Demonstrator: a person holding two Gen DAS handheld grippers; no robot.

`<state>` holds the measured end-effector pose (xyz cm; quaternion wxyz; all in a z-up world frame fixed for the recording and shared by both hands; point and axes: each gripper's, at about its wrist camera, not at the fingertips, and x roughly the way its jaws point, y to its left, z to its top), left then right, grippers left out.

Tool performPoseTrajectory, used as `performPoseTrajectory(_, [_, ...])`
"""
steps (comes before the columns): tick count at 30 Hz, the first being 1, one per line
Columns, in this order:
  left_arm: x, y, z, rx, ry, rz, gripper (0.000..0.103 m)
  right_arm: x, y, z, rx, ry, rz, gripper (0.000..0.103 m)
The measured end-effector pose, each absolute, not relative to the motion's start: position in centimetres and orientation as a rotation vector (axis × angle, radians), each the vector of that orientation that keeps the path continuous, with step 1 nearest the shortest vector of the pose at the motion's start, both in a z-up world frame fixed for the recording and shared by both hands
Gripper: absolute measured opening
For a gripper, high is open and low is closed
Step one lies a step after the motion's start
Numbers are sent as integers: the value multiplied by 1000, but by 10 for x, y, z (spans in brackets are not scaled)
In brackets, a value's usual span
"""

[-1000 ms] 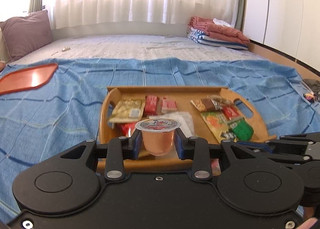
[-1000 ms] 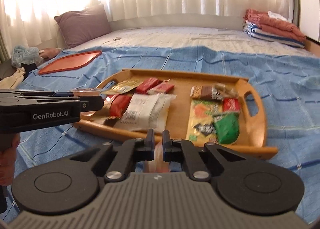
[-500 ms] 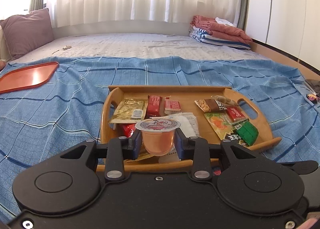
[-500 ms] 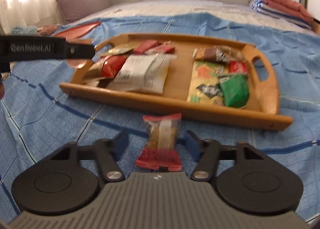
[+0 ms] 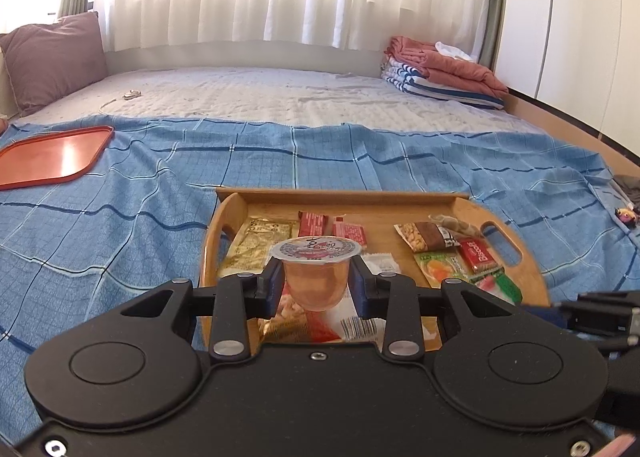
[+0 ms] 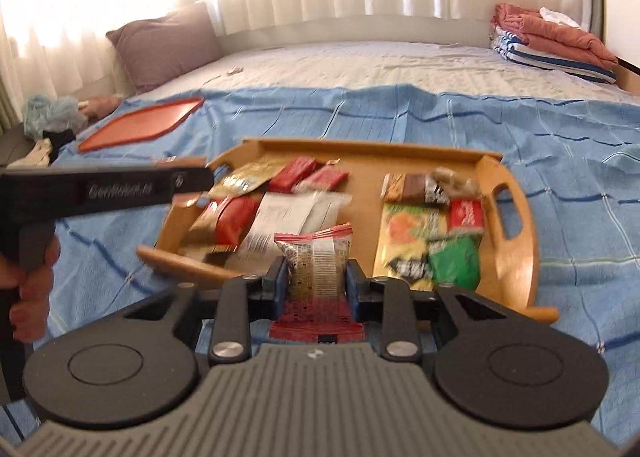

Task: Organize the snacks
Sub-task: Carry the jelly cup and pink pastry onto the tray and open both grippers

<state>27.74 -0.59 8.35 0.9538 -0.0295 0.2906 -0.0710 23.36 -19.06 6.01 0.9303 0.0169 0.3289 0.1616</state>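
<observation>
My left gripper [image 5: 316, 281] is shut on an orange jelly cup [image 5: 315, 277] with a printed foil lid, held above the near left part of the wooden tray [image 5: 340, 197]. My right gripper [image 6: 316, 283] is shut on a small red-ended snack packet [image 6: 316, 265], held in front of the tray's [image 6: 516, 225] near edge. The tray holds several snack packets: red and gold ones on the left, a white one in the middle, green, yellow and brown ones on the right. The left gripper also shows in the right wrist view [image 6: 188, 181], over the tray's left end.
The tray lies on a blue checked blanket [image 5: 120, 217] on a bed. An orange plastic tray [image 5: 48, 157] lies at the far left. A mauve pillow [image 5: 52, 57] and folded towels [image 5: 440, 73] sit at the back. The person's hand [image 6: 28, 297] is at the left.
My right gripper opened over the red-ended packet on the blanket, then shut on it and lifted it toward the tray. My left gripper kept the jelly cup and moved slightly nearer the tray.
</observation>
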Motion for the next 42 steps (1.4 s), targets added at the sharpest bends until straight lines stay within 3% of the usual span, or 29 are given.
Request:
performPoseTrajectory(7, [320, -2, 90, -89, 628, -154, 32, 282, -199, 73, 86, 686, 299, 36])
performPoseTrajectory(14, [360, 0, 71, -105, 689, -132, 32, 318, -193, 52, 105, 753, 280, 36])
performPoseTrajectory(32, [383, -7, 36, -92, 753, -90, 33, 328, -188, 26, 102, 767, 253, 38])
performPoseTrajectory(33, [383, -6, 37, -92, 752, -86, 34, 327, -189, 26, 105, 764, 255, 41])
performPoseTrajectory(36, [377, -8, 43, -71, 724, -84, 55, 324, -191, 30, 119, 750, 262, 61])
performPoseTrajectory(40, [366, -10, 55, -40, 682, -100, 76, 318, -193, 39, 130, 731, 264, 71])
performPoseTrajectory(42, [360, -10, 63, -39, 671, -111, 81, 314, -194, 45, 124, 718, 256, 76])
